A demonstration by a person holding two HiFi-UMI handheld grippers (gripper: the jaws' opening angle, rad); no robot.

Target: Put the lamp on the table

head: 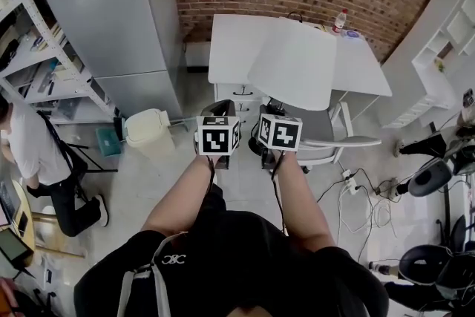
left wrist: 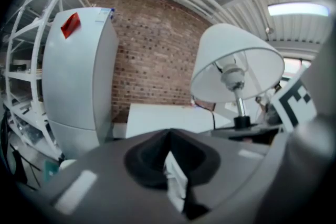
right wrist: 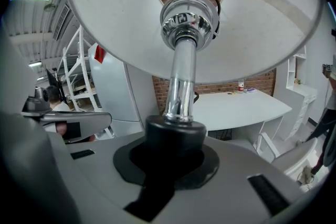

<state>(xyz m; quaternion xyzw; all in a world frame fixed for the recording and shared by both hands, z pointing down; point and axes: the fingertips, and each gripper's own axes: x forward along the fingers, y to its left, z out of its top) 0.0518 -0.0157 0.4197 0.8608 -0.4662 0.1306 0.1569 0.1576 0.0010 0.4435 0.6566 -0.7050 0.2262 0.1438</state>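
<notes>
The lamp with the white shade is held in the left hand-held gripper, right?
Not the left. The lamp is held in the right hand-held gripper: the right gripper view shows its jaws clamped on the black foot of the chrome stem, with the white shade above. The left hand-held gripper pinches only a small white piece.
</notes>
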